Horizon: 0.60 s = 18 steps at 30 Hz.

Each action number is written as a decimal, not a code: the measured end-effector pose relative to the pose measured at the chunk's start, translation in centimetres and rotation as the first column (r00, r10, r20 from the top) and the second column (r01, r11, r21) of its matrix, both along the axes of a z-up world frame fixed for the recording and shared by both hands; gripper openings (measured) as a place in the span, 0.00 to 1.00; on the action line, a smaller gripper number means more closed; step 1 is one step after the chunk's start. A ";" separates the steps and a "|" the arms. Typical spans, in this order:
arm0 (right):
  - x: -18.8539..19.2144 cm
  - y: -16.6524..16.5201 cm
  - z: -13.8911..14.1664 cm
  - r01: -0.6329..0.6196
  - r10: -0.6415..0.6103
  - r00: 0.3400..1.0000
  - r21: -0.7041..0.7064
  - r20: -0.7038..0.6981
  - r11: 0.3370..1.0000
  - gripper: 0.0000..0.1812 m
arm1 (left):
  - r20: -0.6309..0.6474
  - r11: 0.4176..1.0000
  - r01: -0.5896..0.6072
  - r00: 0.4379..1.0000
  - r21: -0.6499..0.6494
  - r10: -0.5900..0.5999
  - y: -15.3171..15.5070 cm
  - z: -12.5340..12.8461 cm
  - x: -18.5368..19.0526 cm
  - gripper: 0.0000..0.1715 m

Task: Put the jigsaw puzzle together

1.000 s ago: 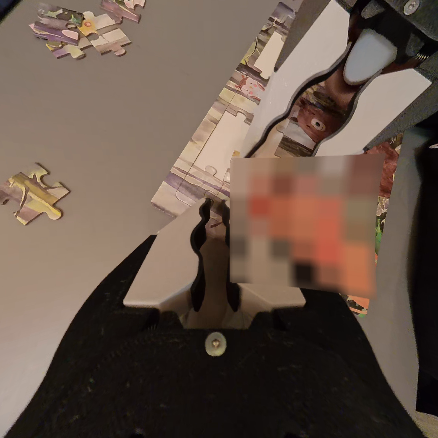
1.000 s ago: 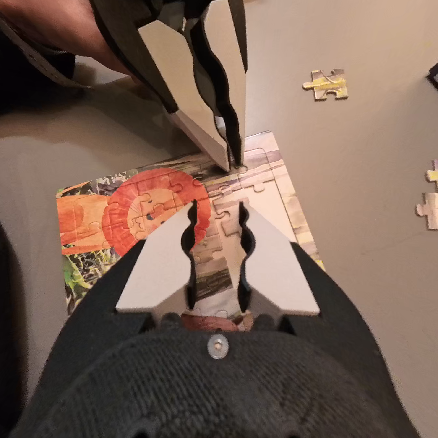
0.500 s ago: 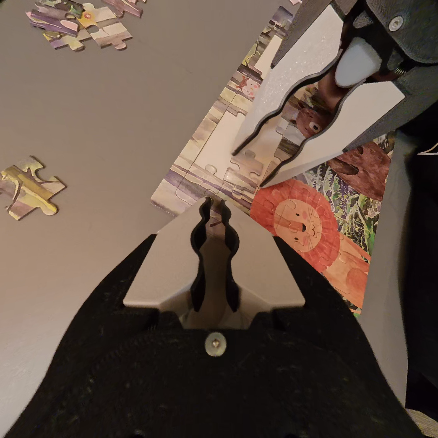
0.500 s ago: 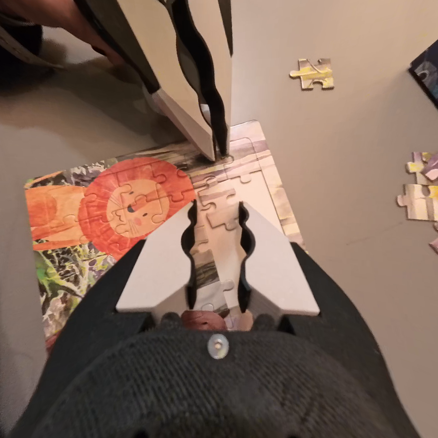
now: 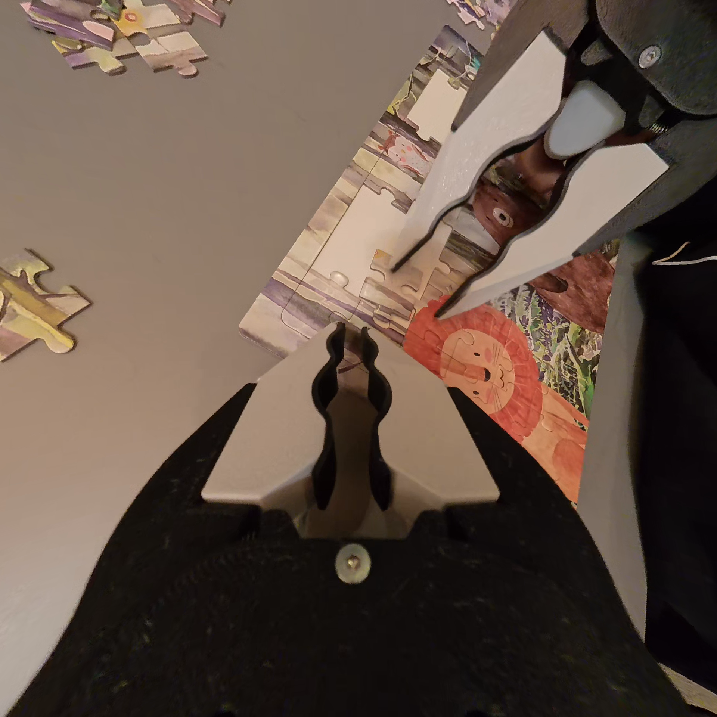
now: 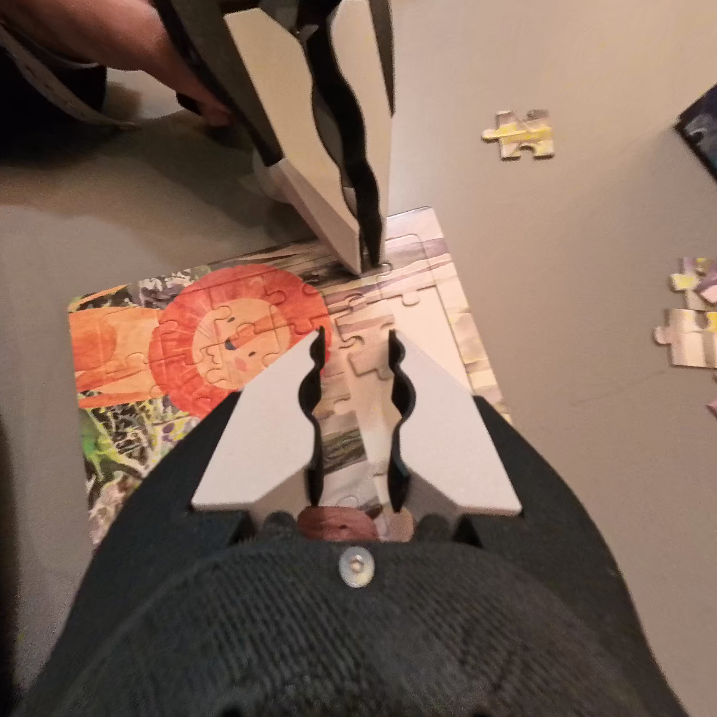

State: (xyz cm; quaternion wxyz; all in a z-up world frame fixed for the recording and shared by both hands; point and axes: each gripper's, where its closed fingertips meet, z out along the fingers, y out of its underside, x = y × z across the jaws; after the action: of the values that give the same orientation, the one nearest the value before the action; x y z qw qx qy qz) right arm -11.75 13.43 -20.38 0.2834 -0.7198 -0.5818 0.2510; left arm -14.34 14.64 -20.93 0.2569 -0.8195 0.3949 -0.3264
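Observation:
The part-built jigsaw puzzle (image 5: 485,372) lies flat on the grey table, with an orange lion picture and bare white gaps along its pale side; it also shows in the right wrist view (image 6: 232,341). My left gripper (image 5: 352,329) has its tips almost together and rests them on the puzzle's near edge; it comes in from the top of the right wrist view (image 6: 368,265). My right gripper (image 6: 355,333) is open and empty just above the pale pieces beside the lion. In the left wrist view it (image 5: 417,291) comes in from the upper right.
A loose yellow-and-grey piece (image 5: 31,306) lies alone on the table (image 6: 518,134). Several loose pieces (image 5: 128,35) lie farther off (image 6: 694,329). A dark box corner (image 6: 702,132) is at the right edge. A person's hand (image 6: 116,50) holds the left gripper. Only a small space, under 4 cm, lies between the two pairs of fingers. My right gripper's tips are some 5 centimetres from the part-built jigsaw puzzle (image 5: 485,372). Seen from the right wrist view (image 6: 232,343) as well.
My right gripper has shifted a little over the puzzle, bringing more loose pieces into its view. My left gripper has stayed with its tips on the puzzle's edge.

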 end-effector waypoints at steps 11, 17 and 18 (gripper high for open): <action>0.3 -0.7 -0.3 -0.022 0.018 0.999 -0.120 -0.039 0.993 0.29 | 0.002 1.000 0.000 1.000 -0.004 0.000 0.0 0.0 0.0 0.04; 0.3 -0.5 -0.2 -0.014 0.009 0.999 -0.104 -0.045 0.995 0.29 | 0.003 1.000 -0.001 1.000 -0.005 0.001 0.0 0.0 0.0 0.04; 0.3 -0.4 0.0 -0.012 0.007 0.998 -0.096 -0.056 0.995 0.29 | 0.004 1.000 -0.001 1.000 -0.005 0.001 0.0 0.0 0.0 0.04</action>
State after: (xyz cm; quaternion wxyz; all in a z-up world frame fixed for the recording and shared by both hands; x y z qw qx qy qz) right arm -11.48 13.06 -20.38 0.2633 -0.7226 -0.5643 0.3000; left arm -14.33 14.62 -20.94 0.2557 -0.8198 0.3932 -0.3287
